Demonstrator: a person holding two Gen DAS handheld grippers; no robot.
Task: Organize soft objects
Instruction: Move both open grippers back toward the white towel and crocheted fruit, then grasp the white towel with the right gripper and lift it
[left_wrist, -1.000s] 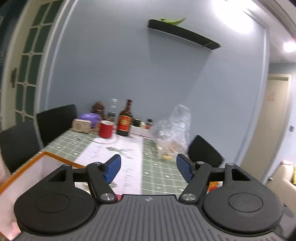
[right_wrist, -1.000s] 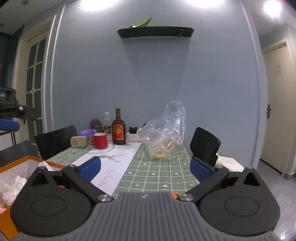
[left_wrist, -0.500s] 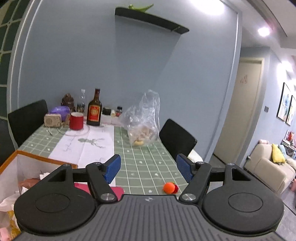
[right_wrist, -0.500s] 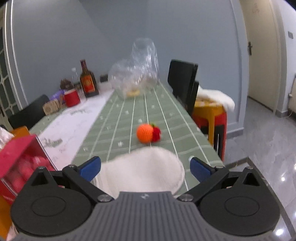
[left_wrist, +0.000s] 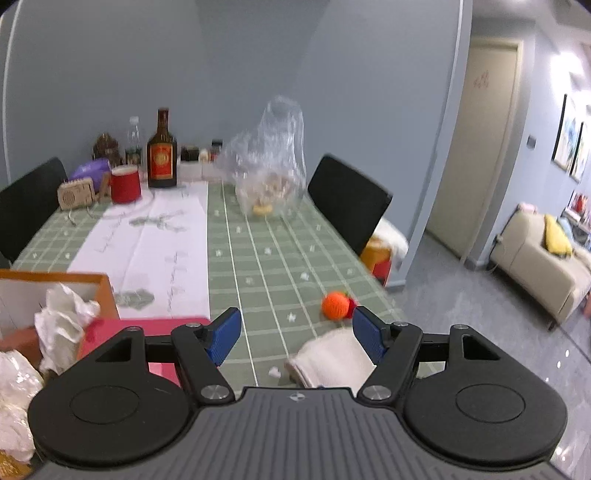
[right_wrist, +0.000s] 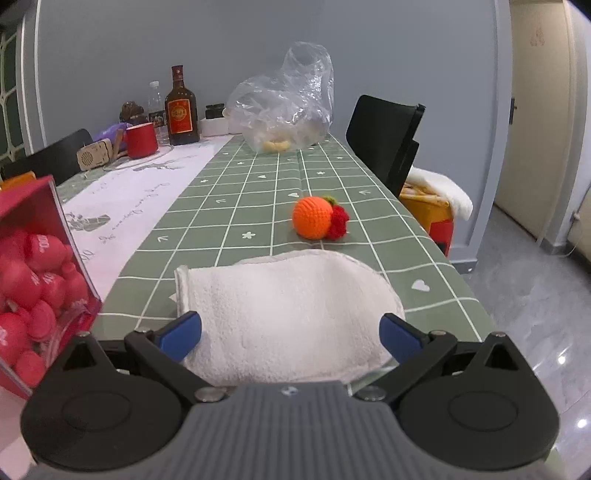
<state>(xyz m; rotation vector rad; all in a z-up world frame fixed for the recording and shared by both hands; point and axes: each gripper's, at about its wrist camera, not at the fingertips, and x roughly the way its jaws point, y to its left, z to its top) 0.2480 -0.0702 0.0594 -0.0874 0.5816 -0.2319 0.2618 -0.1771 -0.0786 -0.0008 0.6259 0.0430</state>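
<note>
**Both grippers spread wide over the white towel**

The table (right_wrist: 258, 192), under a green checked cloth, carries everything here. Largest on it is the folded white towel (right_wrist: 288, 314), lying at the near edge. The right gripper (right_wrist: 290, 332) sits low over the towel, jaws wide, one blue pad at each side of the cloth and neither closed on it. The left gripper (left_wrist: 297, 334) hangs higher and to the towel's left, jaws also wide and holding nothing. Left of the towel stands a red box (right_wrist: 33, 273) filled with red soft shapes, and beyond that an orange-rimmed box (left_wrist: 55, 291) with crumpled white wrapping. Just behind the towel, apart from it, rests a crocheted orange ball (right_wrist: 313, 217). Far behind the towel stands a clear bag (right_wrist: 284, 107).
</note>
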